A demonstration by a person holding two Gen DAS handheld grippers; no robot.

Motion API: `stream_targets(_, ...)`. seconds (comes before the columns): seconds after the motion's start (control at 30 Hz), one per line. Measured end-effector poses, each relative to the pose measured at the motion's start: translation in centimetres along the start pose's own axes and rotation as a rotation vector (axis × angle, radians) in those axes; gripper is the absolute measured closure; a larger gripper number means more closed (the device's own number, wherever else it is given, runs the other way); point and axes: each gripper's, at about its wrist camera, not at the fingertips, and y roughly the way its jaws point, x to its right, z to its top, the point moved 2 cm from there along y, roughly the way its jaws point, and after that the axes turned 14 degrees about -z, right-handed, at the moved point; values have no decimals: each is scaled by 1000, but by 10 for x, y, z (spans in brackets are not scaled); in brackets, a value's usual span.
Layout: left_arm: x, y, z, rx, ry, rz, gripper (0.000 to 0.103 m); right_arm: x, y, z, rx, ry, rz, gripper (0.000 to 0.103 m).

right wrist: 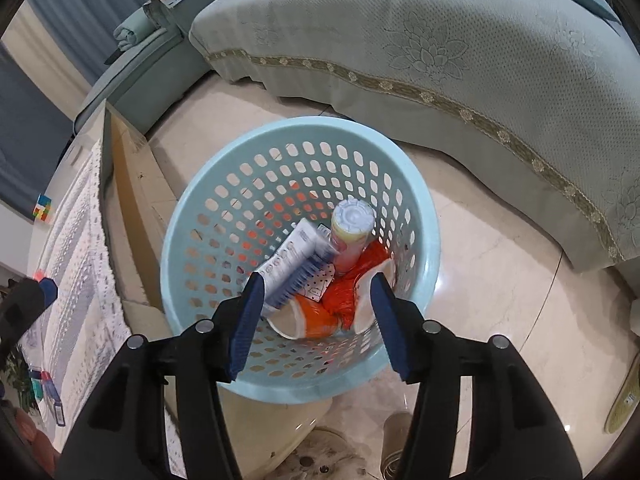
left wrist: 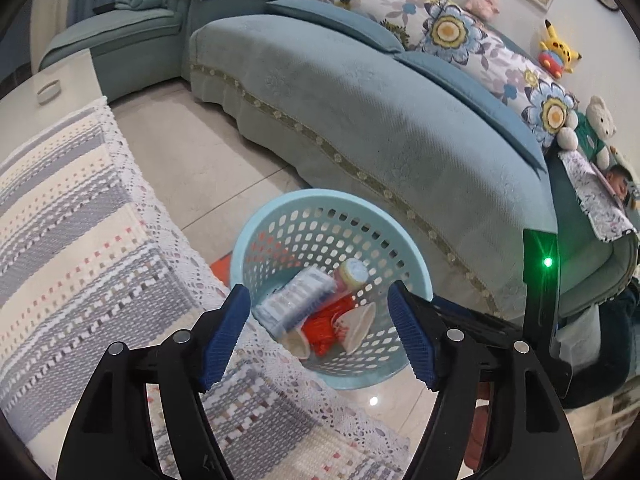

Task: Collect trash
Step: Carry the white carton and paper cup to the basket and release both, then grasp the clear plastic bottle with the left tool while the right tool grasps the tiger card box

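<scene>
A light blue perforated basket stands on the tiled floor between the table and the sofa. Inside lie a white and blue tube, a bottle with a white cap, an orange wrapper and paper cups. My left gripper is open over the table's edge, aimed at the basket, with nothing between its pads. My right gripper hangs open just above the basket's mouth and grips nothing.
A table with a woven striped cloth borders the basket on the left. A teal sofa curves behind it, with flowered cushions and soft toys. A black device with a green light stands at right.
</scene>
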Motion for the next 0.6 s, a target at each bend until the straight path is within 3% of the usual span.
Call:
stream_targets(0.27, 3, -38, -4, 55, -20, -14, 35, -18, -32, -10, 43, -49, 19, 51)
stream_targets(0.4, -3, -77, -7, 113, -40, -6, 35, -35, -63, -11, 98, -84, 45, 51)
stream_targets(0.6, -26, -155, -11, 225, -68, 64, 35, -85, -121, -12, 195, -171, 118, 51)
